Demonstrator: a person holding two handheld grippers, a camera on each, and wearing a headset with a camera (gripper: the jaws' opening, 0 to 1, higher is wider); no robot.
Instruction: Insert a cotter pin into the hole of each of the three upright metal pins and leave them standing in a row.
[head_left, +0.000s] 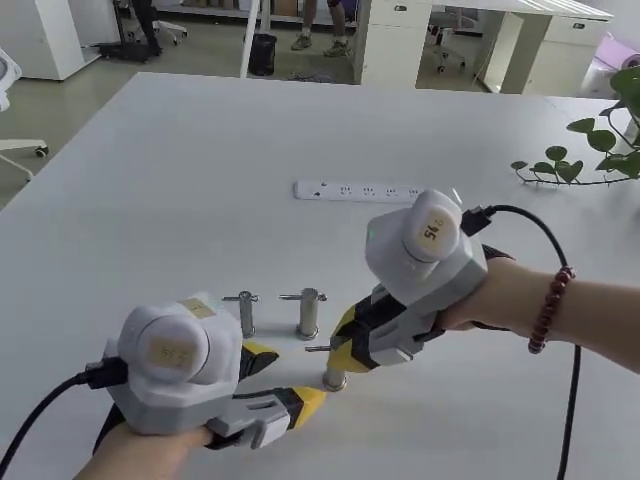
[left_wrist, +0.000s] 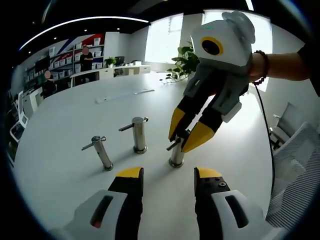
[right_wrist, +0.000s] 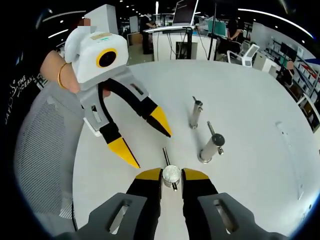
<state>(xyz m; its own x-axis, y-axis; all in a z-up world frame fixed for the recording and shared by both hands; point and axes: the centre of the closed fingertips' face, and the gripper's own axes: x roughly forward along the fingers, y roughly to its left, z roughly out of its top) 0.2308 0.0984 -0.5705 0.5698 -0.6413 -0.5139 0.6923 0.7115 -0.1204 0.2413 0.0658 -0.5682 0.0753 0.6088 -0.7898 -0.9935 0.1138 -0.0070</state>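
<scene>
Three upright metal pins stand on the white table (head_left: 200, 180). The far-left pin (head_left: 246, 312) and the middle pin (head_left: 308, 312) each carry a cotter pin through the top. My right gripper (head_left: 340, 355) is shut on the head of the near pin (head_left: 334, 380), seen from above in the right gripper view (right_wrist: 171, 175). A cotter pin (head_left: 318, 348) sticks out sideways from that head. My left gripper (head_left: 285, 378) hovers open just left of the near pin (left_wrist: 176, 156), with nothing between its fingers.
A white power strip (head_left: 360, 190) lies further back on the table. A leafy plant (head_left: 600, 150) reaches in at the right edge. Desks, chairs and people stand in the room beyond the table.
</scene>
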